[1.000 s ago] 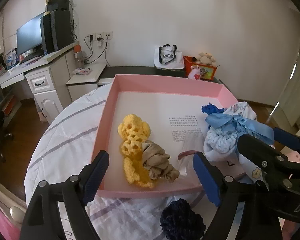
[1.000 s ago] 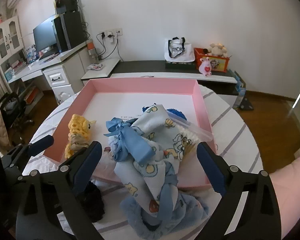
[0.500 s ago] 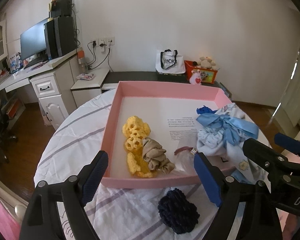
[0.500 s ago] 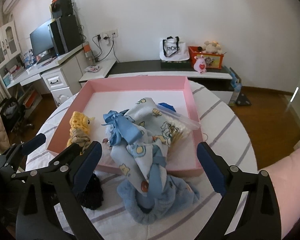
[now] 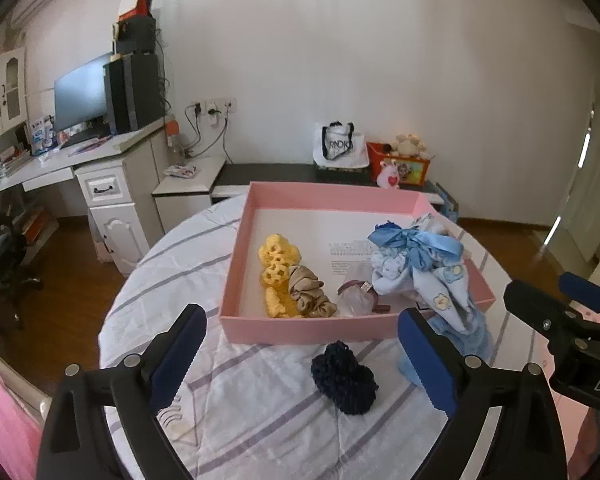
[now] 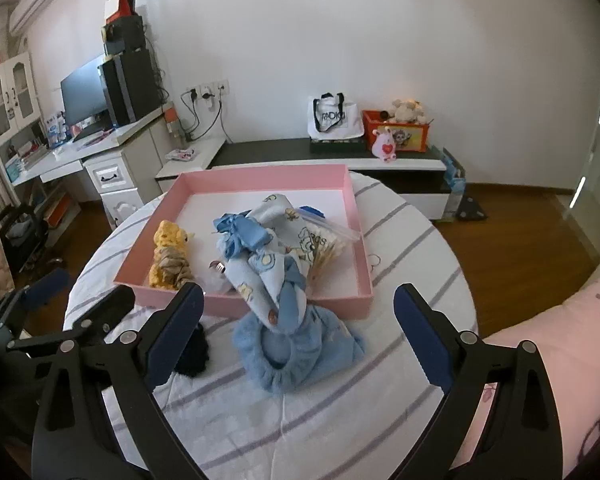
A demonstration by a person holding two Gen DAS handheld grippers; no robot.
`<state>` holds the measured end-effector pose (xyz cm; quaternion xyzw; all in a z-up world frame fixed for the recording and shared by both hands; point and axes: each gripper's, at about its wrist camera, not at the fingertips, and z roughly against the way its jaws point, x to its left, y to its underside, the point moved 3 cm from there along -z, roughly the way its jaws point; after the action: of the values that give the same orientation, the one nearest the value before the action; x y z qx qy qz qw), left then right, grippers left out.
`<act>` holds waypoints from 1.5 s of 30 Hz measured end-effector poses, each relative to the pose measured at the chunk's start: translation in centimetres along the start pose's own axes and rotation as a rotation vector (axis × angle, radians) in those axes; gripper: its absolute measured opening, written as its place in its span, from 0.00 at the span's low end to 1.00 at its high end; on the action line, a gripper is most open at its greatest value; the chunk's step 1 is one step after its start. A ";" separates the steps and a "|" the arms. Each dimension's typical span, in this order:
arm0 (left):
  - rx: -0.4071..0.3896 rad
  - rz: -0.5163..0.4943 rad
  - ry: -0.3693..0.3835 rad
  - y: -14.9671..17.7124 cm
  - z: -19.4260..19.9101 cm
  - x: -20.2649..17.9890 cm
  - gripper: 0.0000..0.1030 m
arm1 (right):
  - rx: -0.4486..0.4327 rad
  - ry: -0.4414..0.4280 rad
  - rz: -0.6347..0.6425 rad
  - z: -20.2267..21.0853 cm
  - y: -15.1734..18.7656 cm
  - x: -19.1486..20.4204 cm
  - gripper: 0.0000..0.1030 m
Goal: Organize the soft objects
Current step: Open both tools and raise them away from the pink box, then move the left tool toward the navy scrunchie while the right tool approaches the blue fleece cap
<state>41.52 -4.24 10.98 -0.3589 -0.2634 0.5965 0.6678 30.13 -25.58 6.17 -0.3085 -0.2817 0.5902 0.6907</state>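
Note:
A pink tray [image 5: 312, 330] [image 6: 360, 240] sits on the round striped table. In it lie a yellow crochet piece [image 5: 278, 258] [image 6: 168, 236], a beige scrunchie [image 5: 310, 292] [image 6: 172, 266], a clear pouch [image 5: 356, 298] and a blue-and-white printed cloth bundle [image 5: 416, 264] [image 6: 260, 248] that hangs over the near rim. A dark navy crochet item [image 5: 344, 376] [image 6: 194, 354] and a fluffy blue item [image 6: 300, 348] [image 5: 472, 332] lie on the table in front of the tray. My left gripper [image 5: 306, 364] is open and empty above the navy item. My right gripper [image 6: 296, 340] is open and empty above the fluffy blue item.
The table's edge [image 5: 112, 312] curves close on the left; wooden floor lies beyond. A white desk with a monitor [image 5: 80, 100] stands at the far left. A low dark bench [image 6: 340, 148] with a bag and toys runs along the back wall.
Both grippers have pulled back and up from the tray, so more of the table shows. The navy item and the fluffy blue item have come fully into view. Both stay open.

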 end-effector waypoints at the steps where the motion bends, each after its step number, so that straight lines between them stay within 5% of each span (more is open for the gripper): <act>1: -0.007 0.002 -0.002 0.2 0.6 0.1 0.94 | -0.004 0.001 0.002 0.4 0.1 0.1 0.93; 32: -0.295 -0.010 -0.025 5.0 17.5 -1.2 1.00 | -0.212 -0.013 0.057 12.8 3.3 1.1 1.00; 45: -0.415 -0.038 -0.014 7.1 21.2 -2.2 1.00 | -0.344 0.020 0.062 17.6 3.1 0.9 1.00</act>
<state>20.38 -2.70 18.34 -0.4795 -0.3921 0.5191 0.5889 15.01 -22.71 15.32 -0.4363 -0.3621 0.5514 0.6120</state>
